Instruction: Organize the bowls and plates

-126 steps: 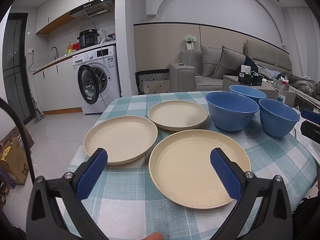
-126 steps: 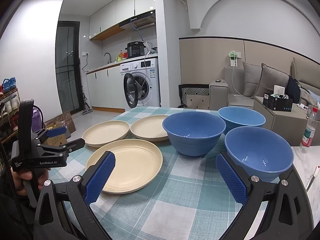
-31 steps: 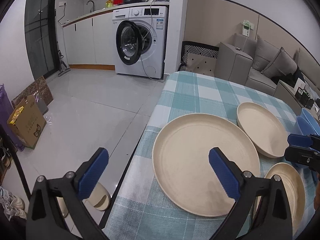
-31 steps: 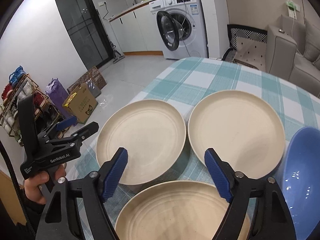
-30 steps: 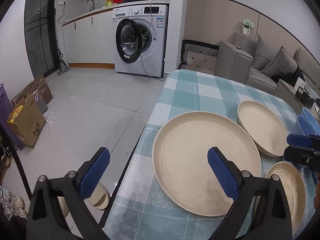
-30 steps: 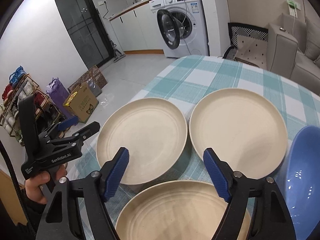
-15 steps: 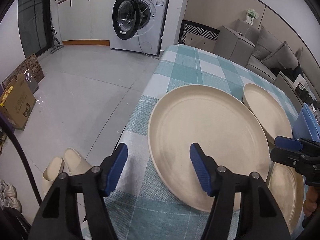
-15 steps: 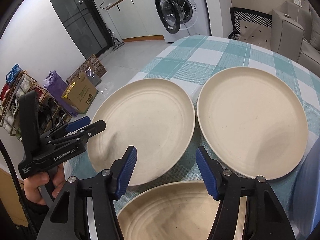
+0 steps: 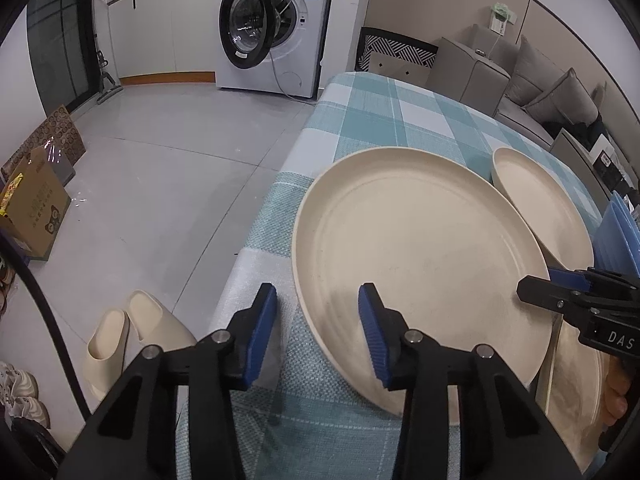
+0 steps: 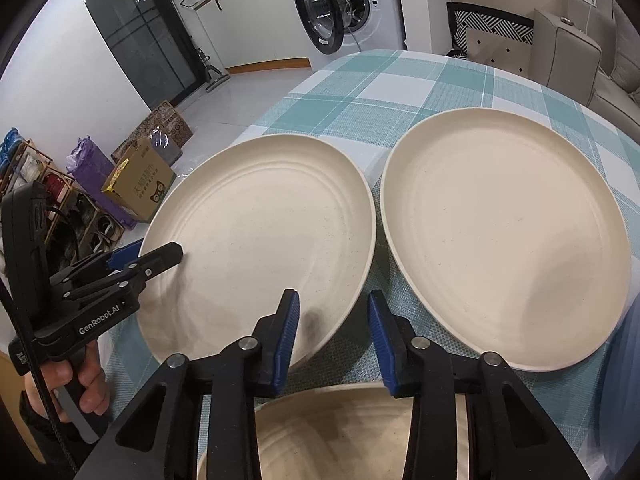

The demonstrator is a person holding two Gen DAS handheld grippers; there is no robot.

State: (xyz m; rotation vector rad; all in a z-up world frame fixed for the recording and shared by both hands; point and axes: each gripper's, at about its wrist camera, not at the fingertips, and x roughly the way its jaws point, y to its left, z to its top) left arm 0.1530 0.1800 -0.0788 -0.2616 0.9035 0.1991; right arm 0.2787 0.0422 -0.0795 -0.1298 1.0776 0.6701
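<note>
I have both tools on the same round cream plate with a shallow raised rim (image 9: 416, 256), the one nearest the left edge of the table with the teal-and-white checked cloth (image 9: 384, 112). My left gripper (image 9: 316, 328) straddles that plate's near-left rim: one blue ribbed pad sits outside over the cloth, the other inside over the plate floor. Its jaws are closing, the rim is between them, and I see a gap at the pads, so no grip yet. My right gripper (image 10: 332, 332) does the same at the plate's opposite, right-hand rim, one pad over the plate floor, the other over the strip of cloth between this plate and the second cream plate (image 10: 508, 236) just beside it. Those jaws are closing too, rim between them, pads not yet pressing as far as I can tell.

A third cream plate (image 10: 352, 432) lies under my right tool, nearest me. At the right edge of the left wrist view I catch a sliver of a blue bowl (image 9: 620, 236).

I judge this to be the first grasp of the stacking job: pinching the left plate from two sides so it can be lifted onto another plate. The next move calls for both pairs of jaws to finish closing on the thin rim, then an even lift with both hands, keeping the plate level and clear of its neighbour's rim.
</note>
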